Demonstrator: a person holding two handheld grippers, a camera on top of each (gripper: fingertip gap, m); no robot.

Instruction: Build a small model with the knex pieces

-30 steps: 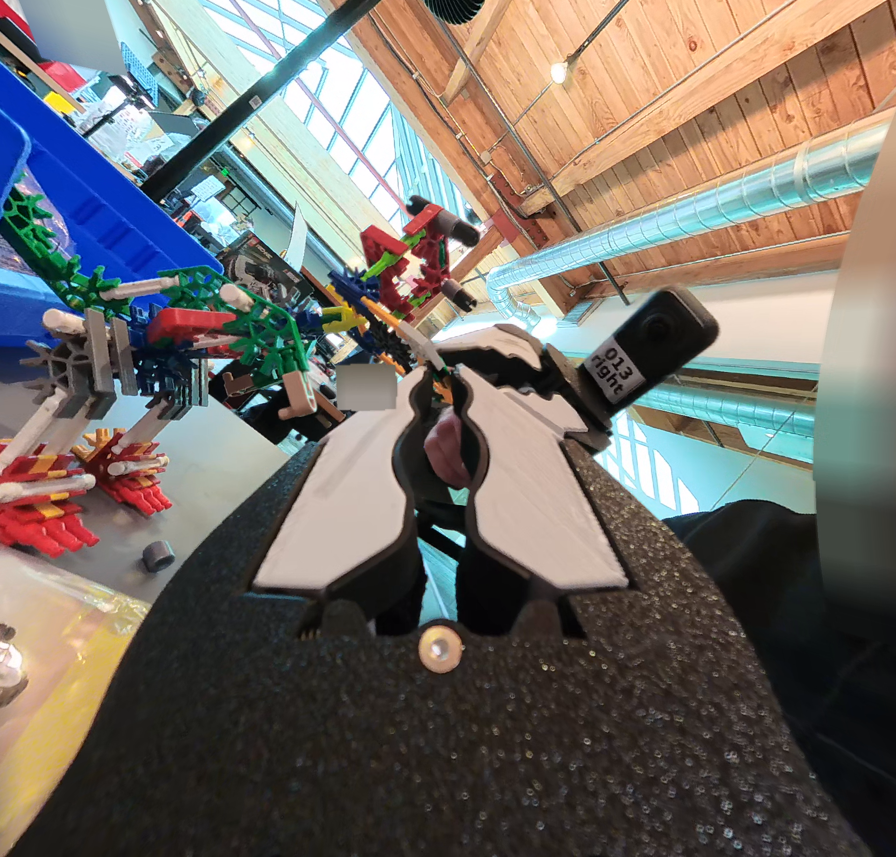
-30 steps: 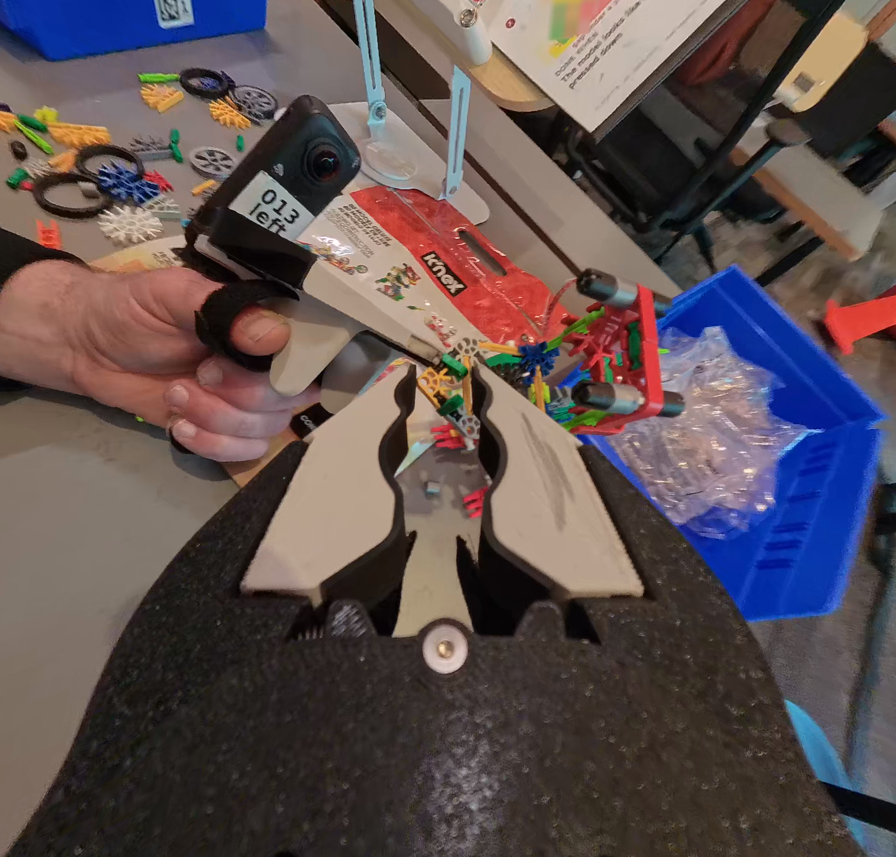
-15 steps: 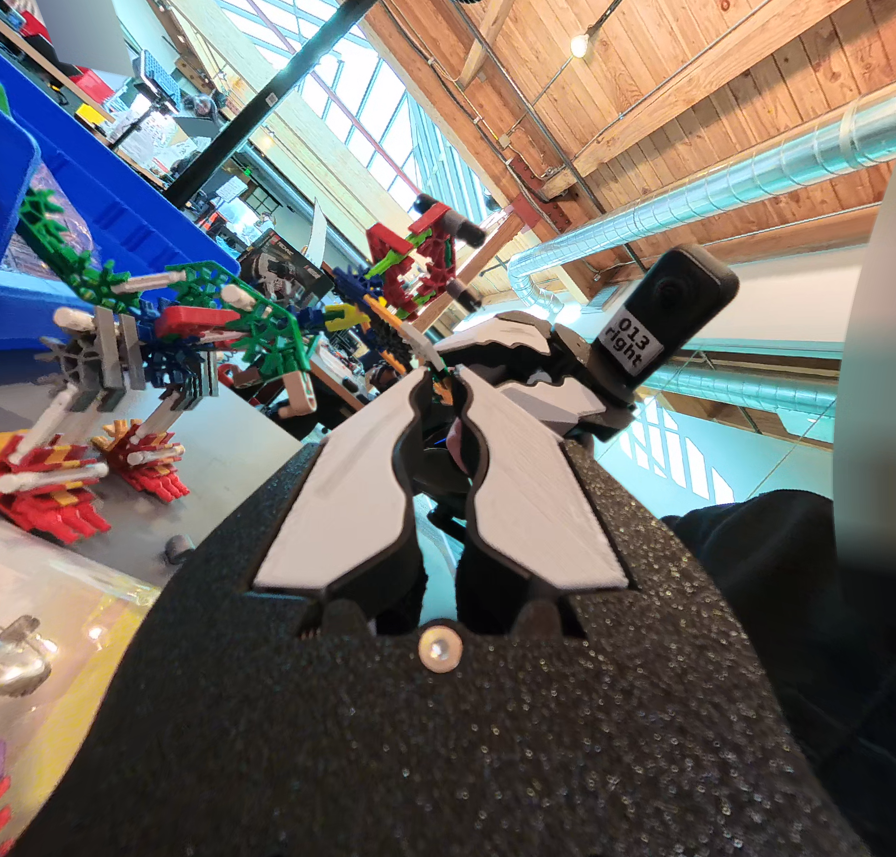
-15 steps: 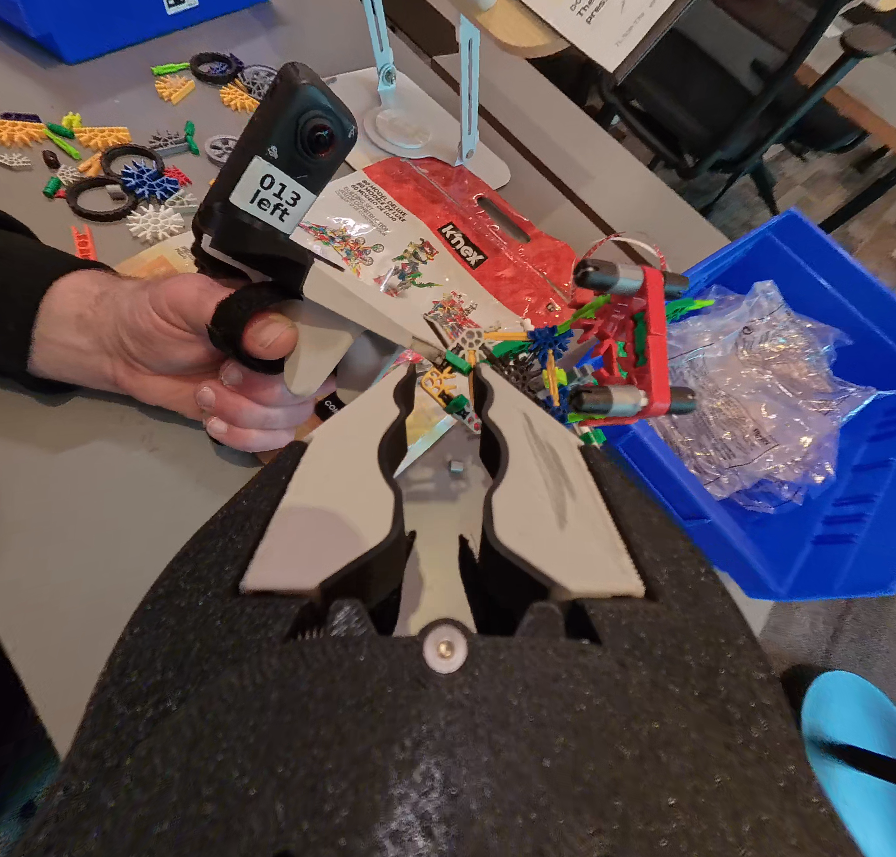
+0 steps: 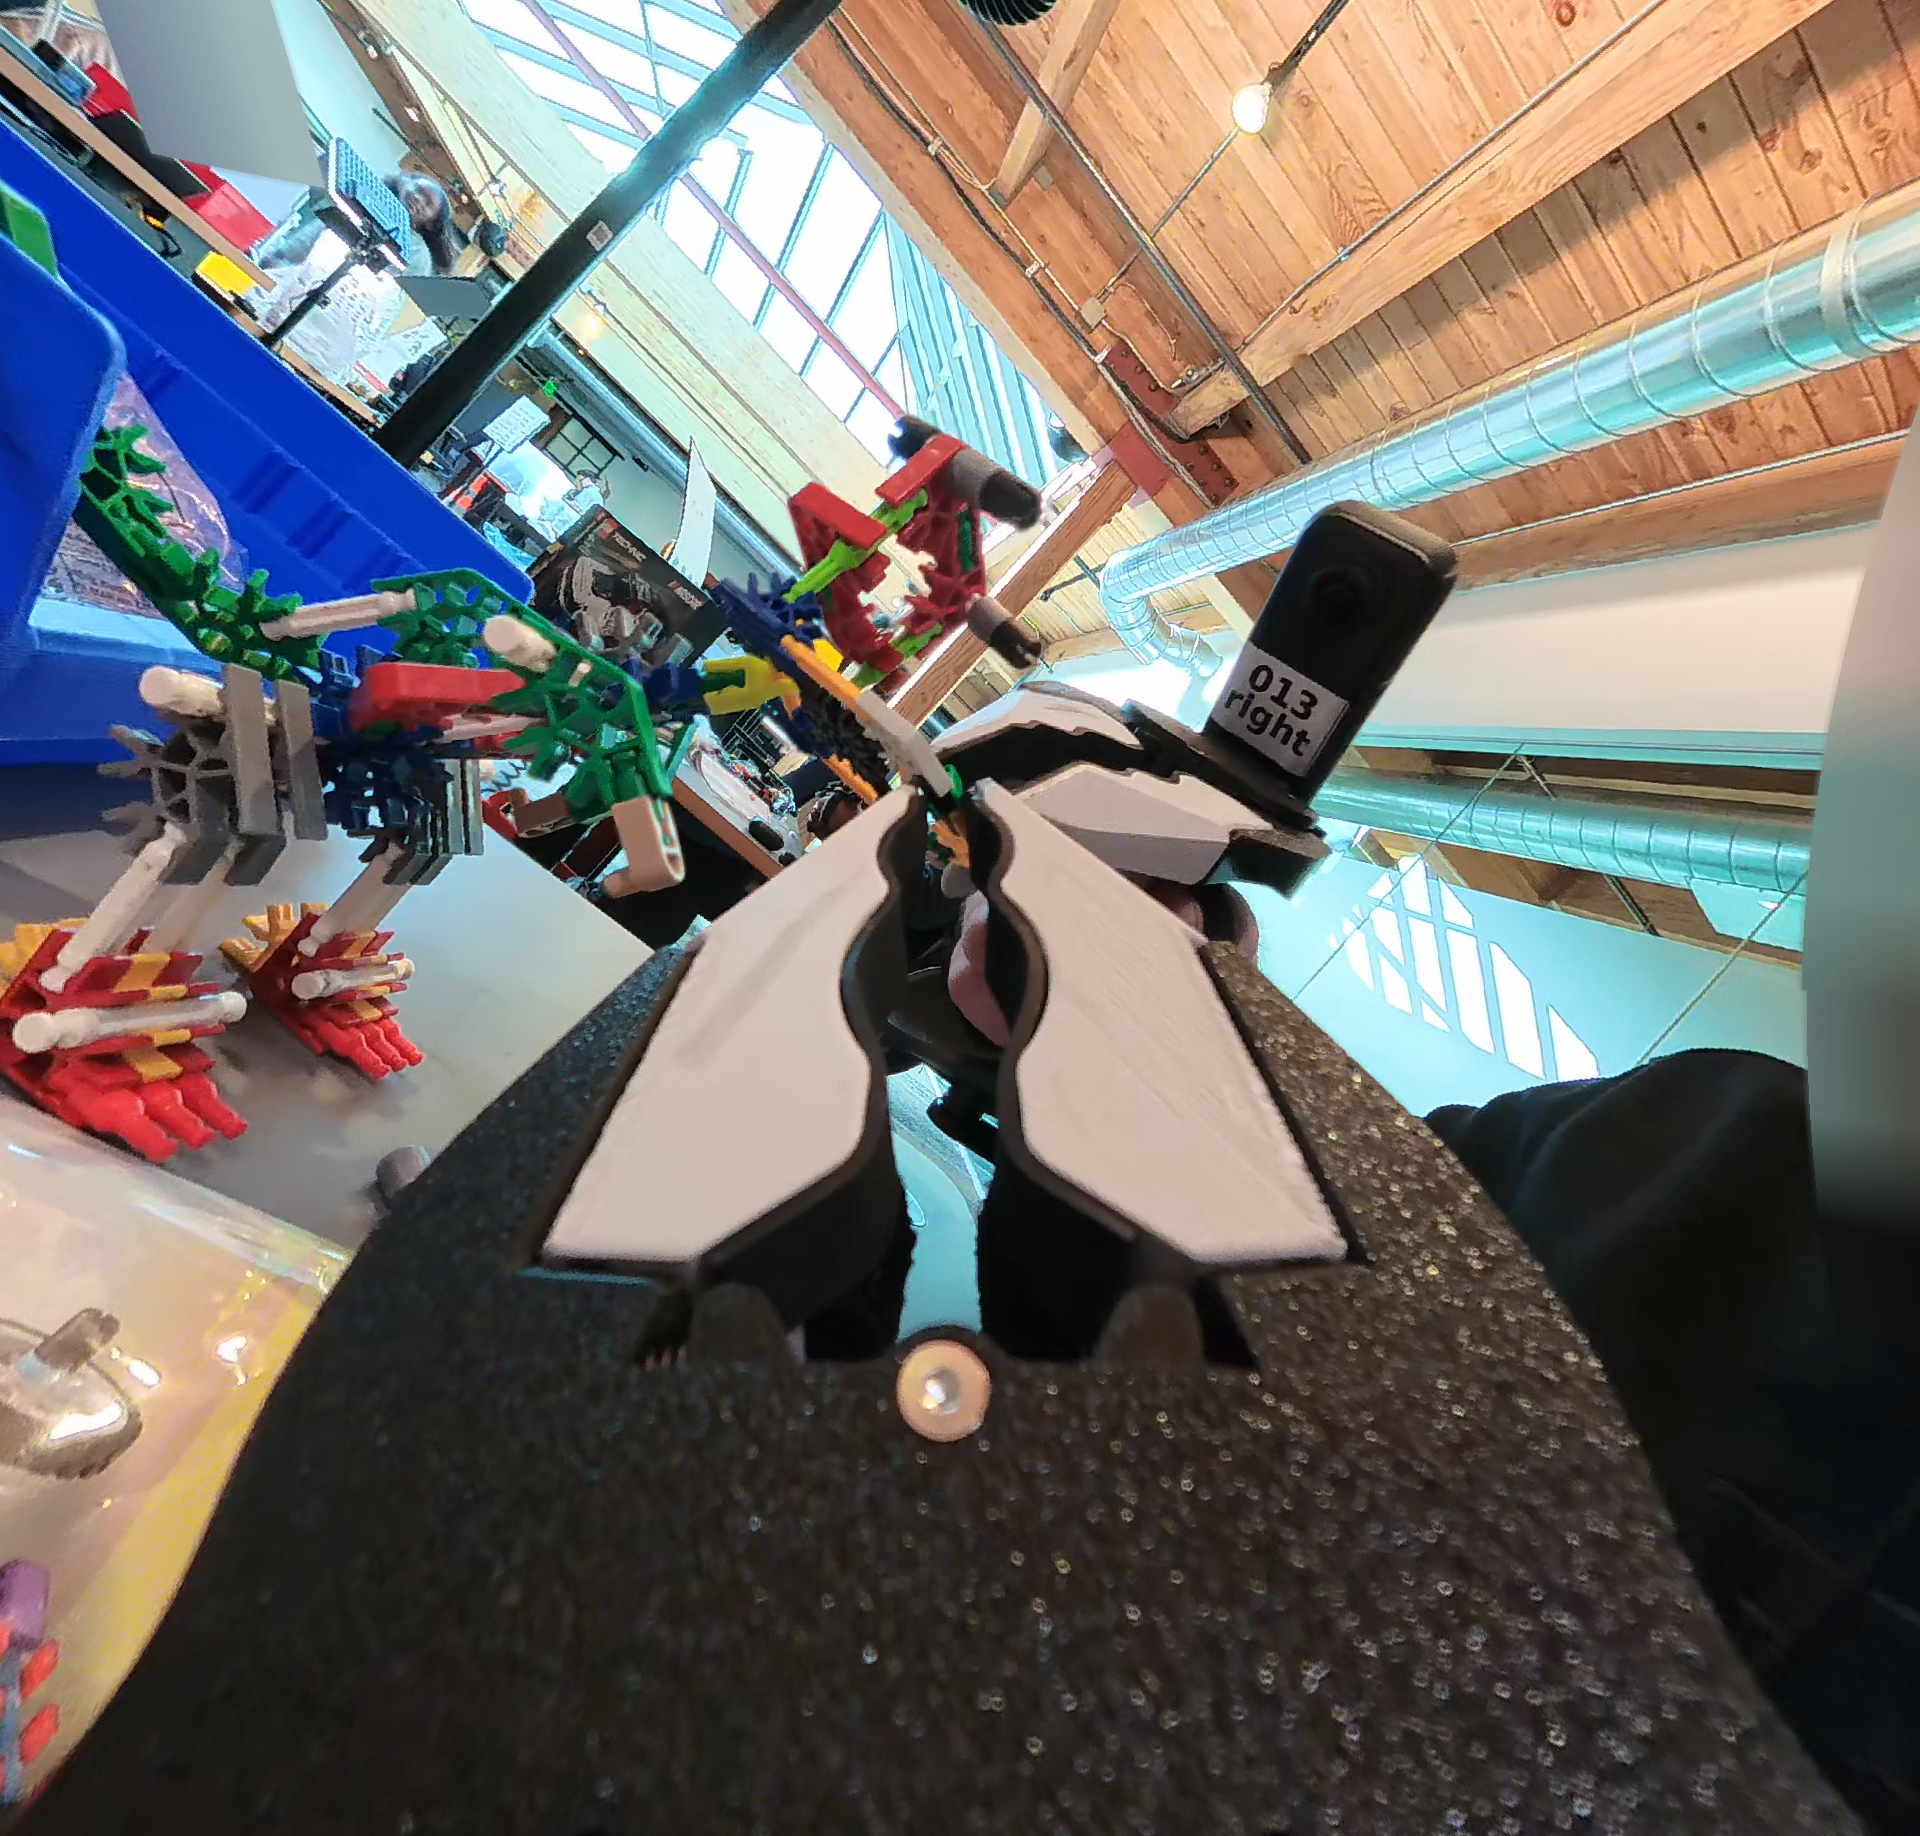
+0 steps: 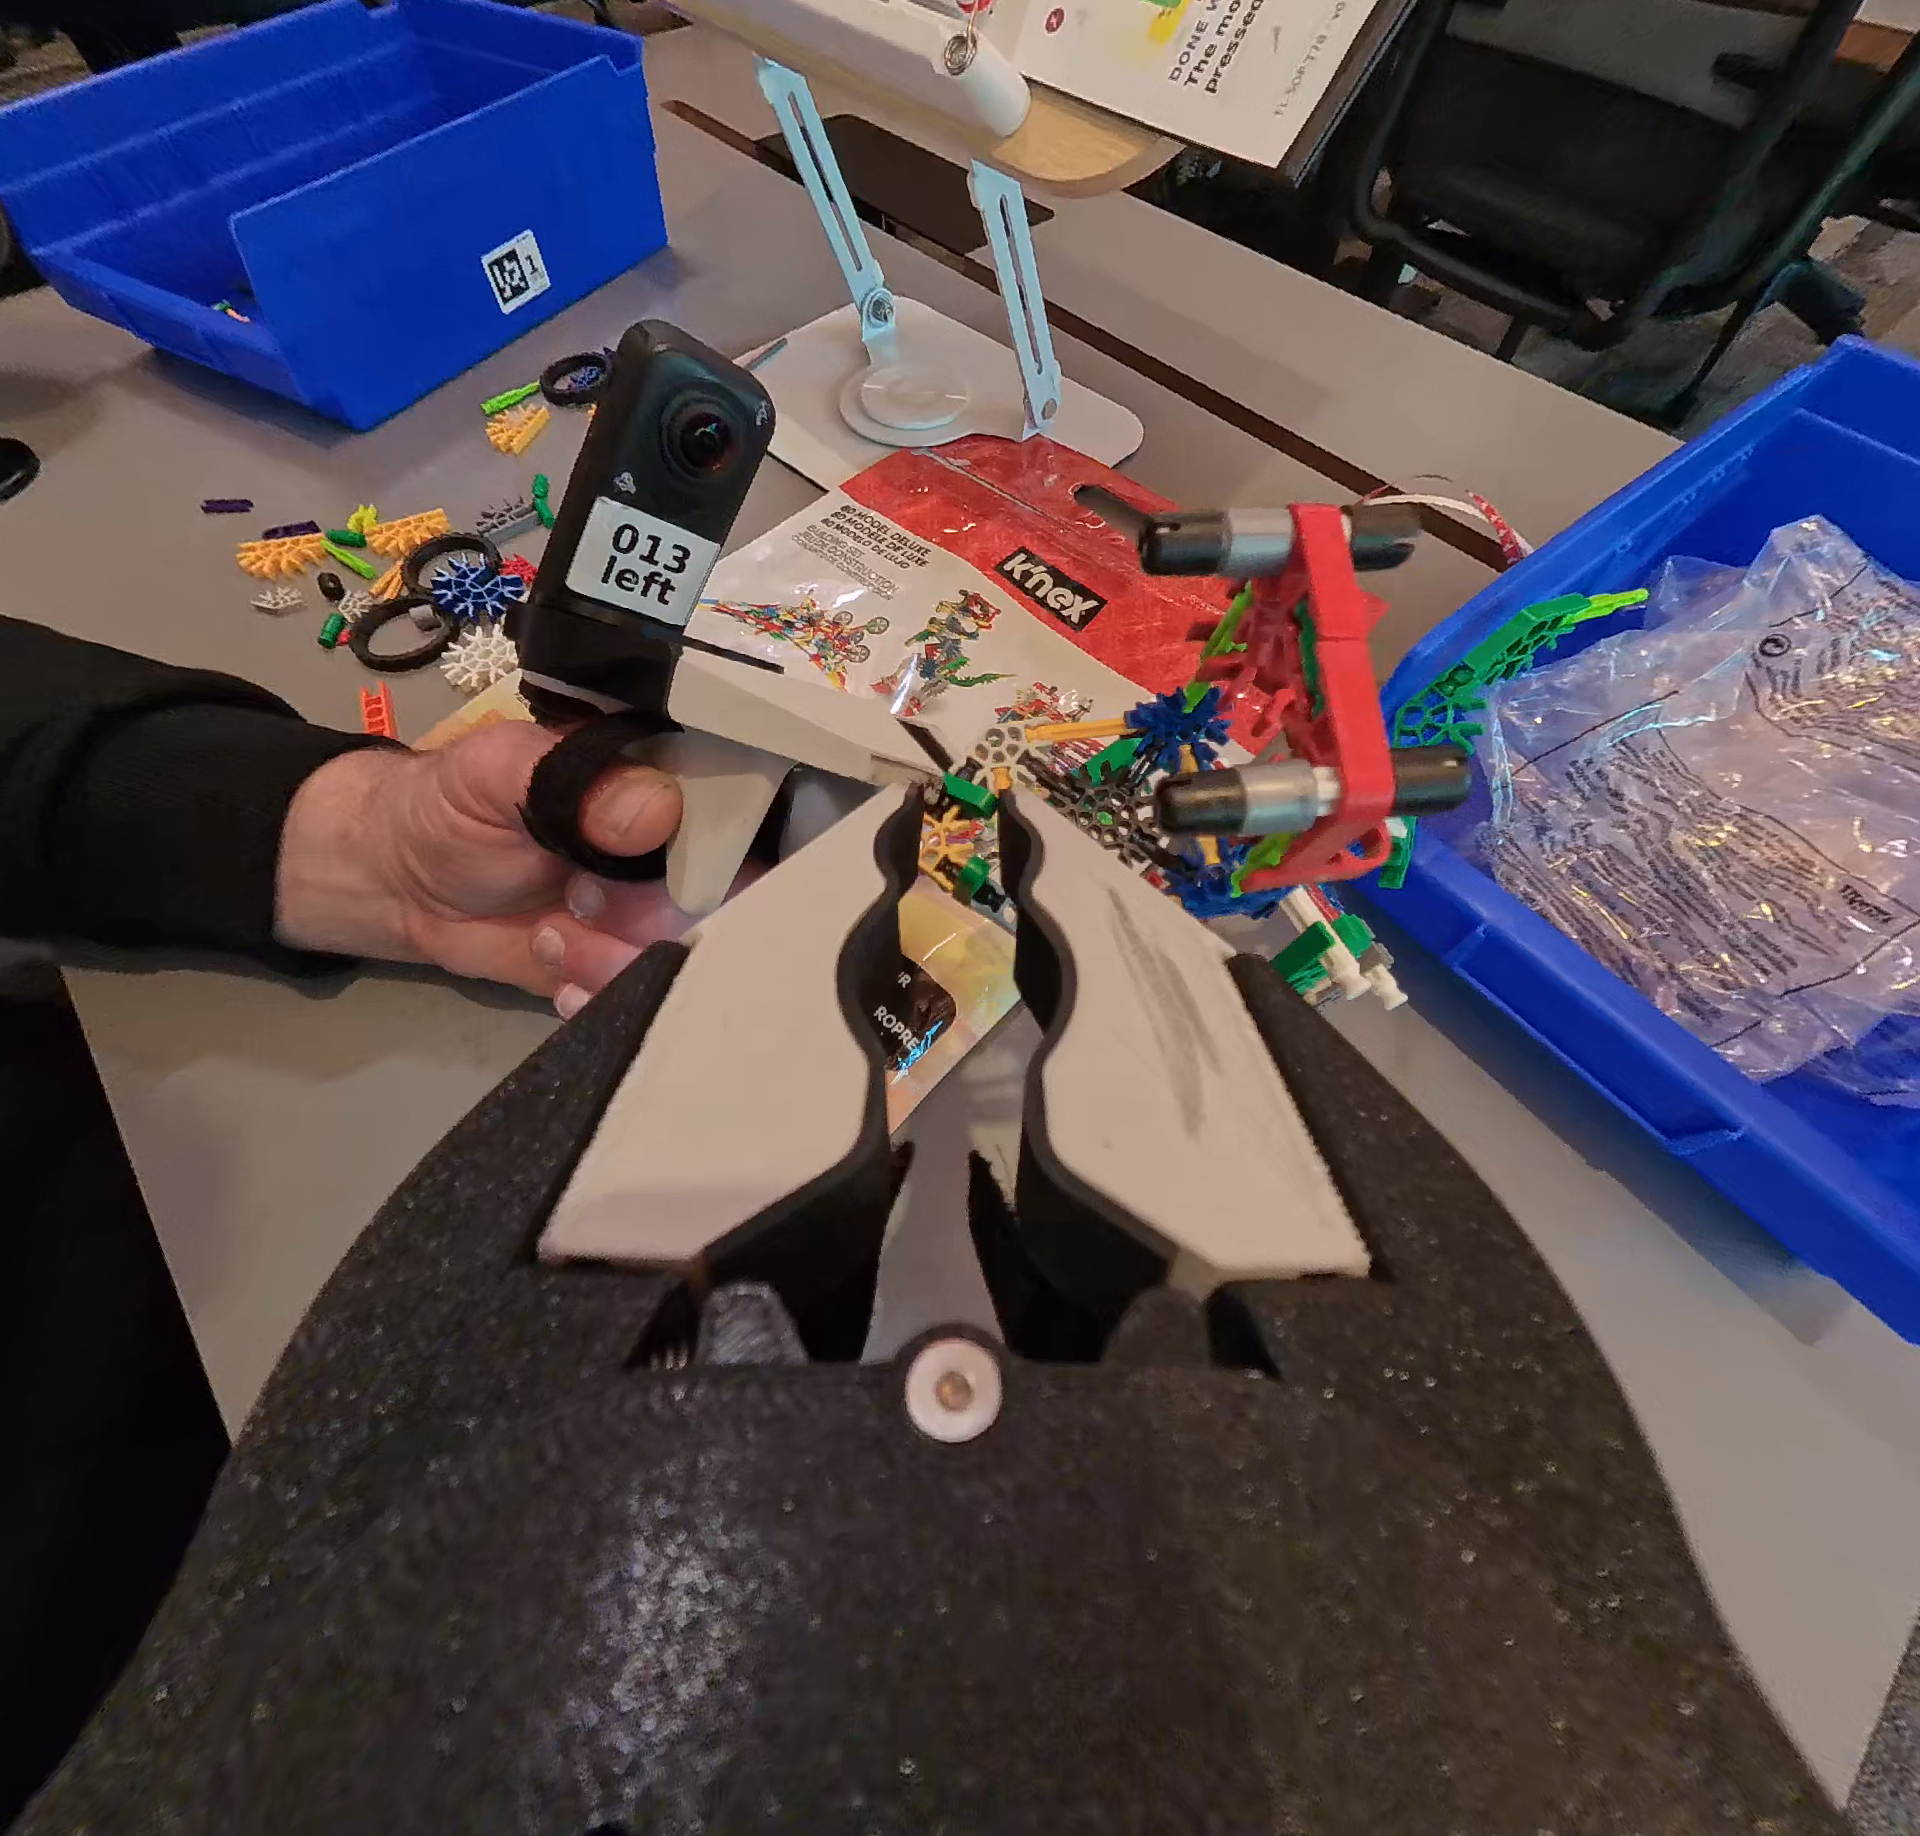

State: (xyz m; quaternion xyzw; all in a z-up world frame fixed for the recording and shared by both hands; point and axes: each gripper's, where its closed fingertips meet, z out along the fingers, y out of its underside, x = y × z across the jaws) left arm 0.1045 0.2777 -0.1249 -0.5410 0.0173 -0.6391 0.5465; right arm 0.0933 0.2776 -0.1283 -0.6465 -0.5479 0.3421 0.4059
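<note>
up close, left tongs point(image 5: 943, 799) and right tongs point(image 6: 958, 799) both pinching colourful rod-and-connector model point(image 6: 1226, 758) above grey table point(image 6: 312, 1080).

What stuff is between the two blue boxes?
In the right wrist view, a white stand, a red toy bag and the held-up toy model sit between the far blue box and the near blue box.

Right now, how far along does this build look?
Done: a large rod-and-connector model stands assembled, with a red frame and grey rollers. In hand: the left tool and the right tool both pinch small pieces at its near end. Left: loose pieces lie scattered on the table, not joined to anything.
</note>
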